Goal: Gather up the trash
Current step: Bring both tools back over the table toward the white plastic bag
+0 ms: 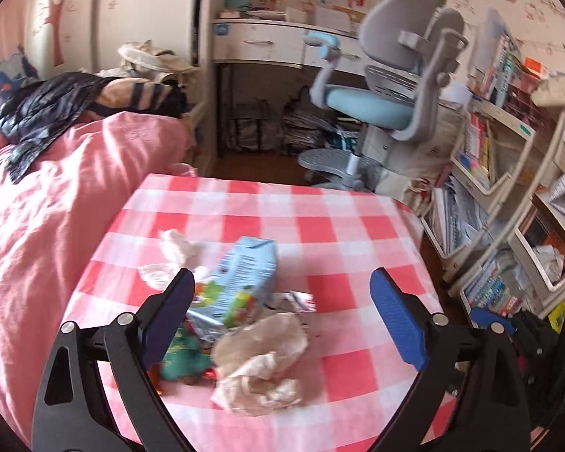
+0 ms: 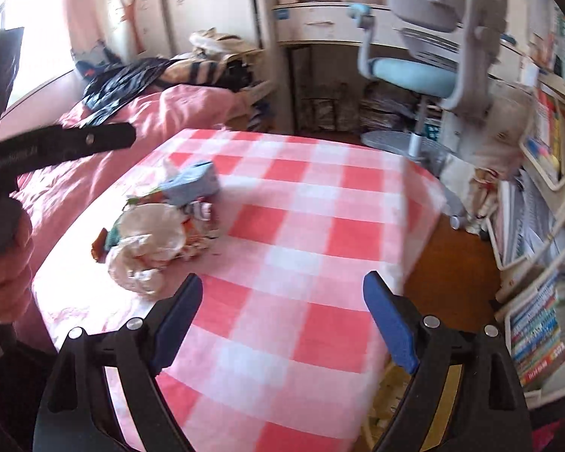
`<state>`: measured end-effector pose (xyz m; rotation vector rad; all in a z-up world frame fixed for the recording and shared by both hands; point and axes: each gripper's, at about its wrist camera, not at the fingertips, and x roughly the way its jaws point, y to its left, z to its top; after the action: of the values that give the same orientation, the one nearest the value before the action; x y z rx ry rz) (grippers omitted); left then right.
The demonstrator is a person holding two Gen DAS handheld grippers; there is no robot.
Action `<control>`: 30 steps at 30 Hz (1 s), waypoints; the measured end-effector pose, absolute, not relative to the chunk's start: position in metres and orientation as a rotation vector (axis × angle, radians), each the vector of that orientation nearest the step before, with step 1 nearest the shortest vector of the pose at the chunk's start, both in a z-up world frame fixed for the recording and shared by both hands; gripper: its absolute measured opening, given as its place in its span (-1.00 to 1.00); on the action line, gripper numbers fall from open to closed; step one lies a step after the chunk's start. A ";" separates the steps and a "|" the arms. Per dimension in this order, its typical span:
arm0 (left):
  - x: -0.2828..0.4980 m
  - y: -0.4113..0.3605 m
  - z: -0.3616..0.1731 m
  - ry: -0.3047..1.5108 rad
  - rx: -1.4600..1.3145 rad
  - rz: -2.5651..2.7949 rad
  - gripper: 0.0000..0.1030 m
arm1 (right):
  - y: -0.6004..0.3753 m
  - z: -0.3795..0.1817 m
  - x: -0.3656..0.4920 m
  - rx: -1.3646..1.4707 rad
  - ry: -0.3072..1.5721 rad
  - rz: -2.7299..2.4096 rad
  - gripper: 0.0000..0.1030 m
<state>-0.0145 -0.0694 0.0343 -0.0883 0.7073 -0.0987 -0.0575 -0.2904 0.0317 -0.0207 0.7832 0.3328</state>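
Note:
A heap of trash lies on the table with the red-and-white checked cloth (image 1: pixel 320 226): a light blue drink carton (image 1: pixel 245 275), crumpled tissues (image 1: pixel 263 361), a silver foil wrapper (image 1: pixel 293 301) and a green snack wrapper (image 1: pixel 180 358). My left gripper (image 1: pixel 282 290) hovers over the heap, open, nothing pressed between its blue pads. In the right wrist view the same carton (image 2: pixel 192 184) and tissues (image 2: pixel 147 248) lie at the table's left side. My right gripper (image 2: pixel 282 297) is open over bare cloth, right of the heap. The left tool (image 2: pixel 56 143), held by a hand (image 2: pixel 7 260), shows at the left edge.
A bed with a pink cover (image 1: pixel 56 196) and a black plastic bag (image 1: pixel 45 113) borders the table on the left. A grey-and-blue desk chair (image 1: pixel 388 86) and a white desk (image 1: pixel 282 41) stand behind. Crowded book racks (image 1: pixel 508 207) line the right over a wooden floor (image 2: pixel 452 263).

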 end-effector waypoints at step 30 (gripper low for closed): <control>-0.036 0.047 0.034 0.755 -0.154 0.023 0.85 | -0.174 0.015 -0.063 -0.184 0.869 0.450 0.72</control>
<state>-0.0359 0.0471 0.0338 -0.1544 0.7547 0.0229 -0.0633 -0.1739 0.0152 -0.1845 0.8693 0.4497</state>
